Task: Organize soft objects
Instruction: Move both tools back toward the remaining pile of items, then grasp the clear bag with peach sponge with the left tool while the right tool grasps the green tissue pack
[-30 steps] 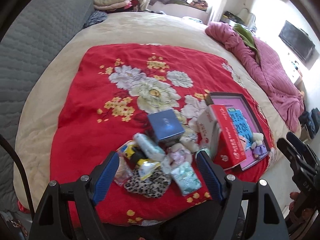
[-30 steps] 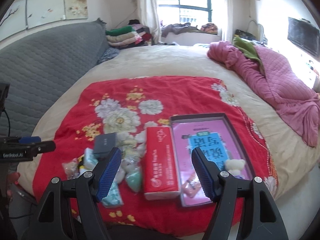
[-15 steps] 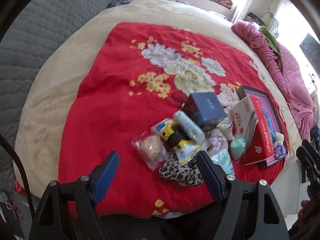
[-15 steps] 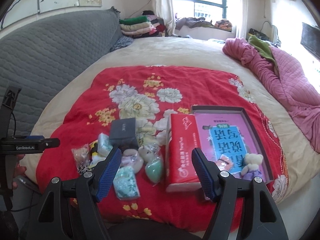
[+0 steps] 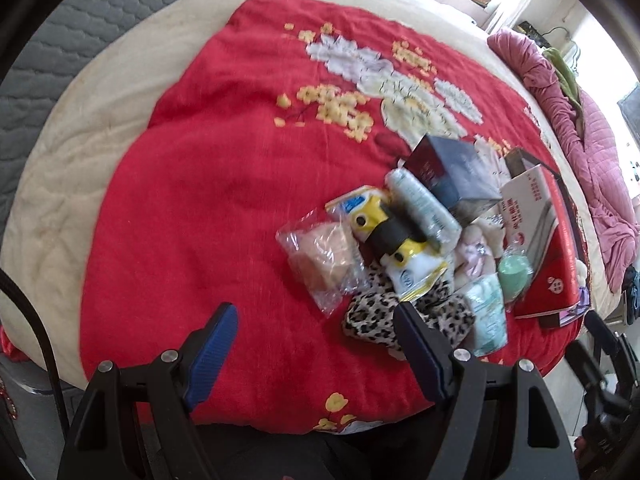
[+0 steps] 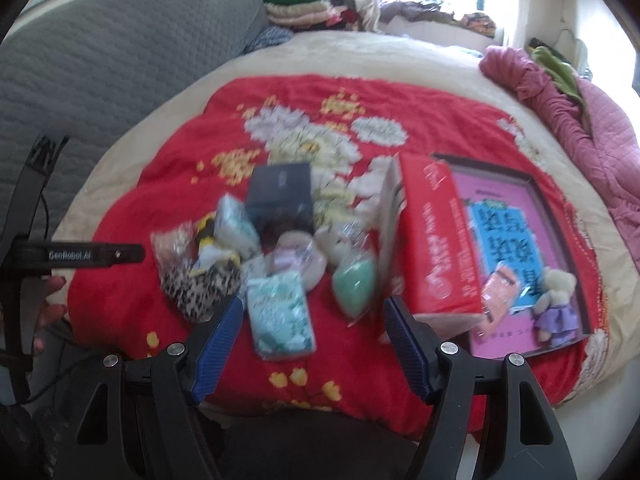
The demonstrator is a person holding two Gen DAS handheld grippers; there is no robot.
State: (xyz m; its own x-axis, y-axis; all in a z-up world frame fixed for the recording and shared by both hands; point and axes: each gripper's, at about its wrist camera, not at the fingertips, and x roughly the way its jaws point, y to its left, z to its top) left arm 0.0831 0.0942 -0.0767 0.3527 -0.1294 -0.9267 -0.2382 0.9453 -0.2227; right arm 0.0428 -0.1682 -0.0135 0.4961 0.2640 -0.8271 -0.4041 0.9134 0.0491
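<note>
Soft items are seen heaped on a red floral blanket [image 5: 192,184] spread over the bed [image 6: 320,54], near its front edge. The left claw [image 5: 316,350] is held released and empty above a leopard-print pouch [image 5: 372,318]; the right claw [image 6: 314,334] is likewise spread wide over a pale green tissue pack [image 6: 282,316]. A red box [image 6: 438,236] and a pink-lined tray [image 6: 560,208] holding a small plush bear [image 6: 556,298] are placed toward the front right corner.

Left gripper [image 5: 314,340] with black frame and blue ribbed pads, jaws spread wide, nothing between, held above near edge of red floral blanket [image 5: 192,184], right gripper [image 6: 314,330] likewise spread, empty, over same edge
</note>
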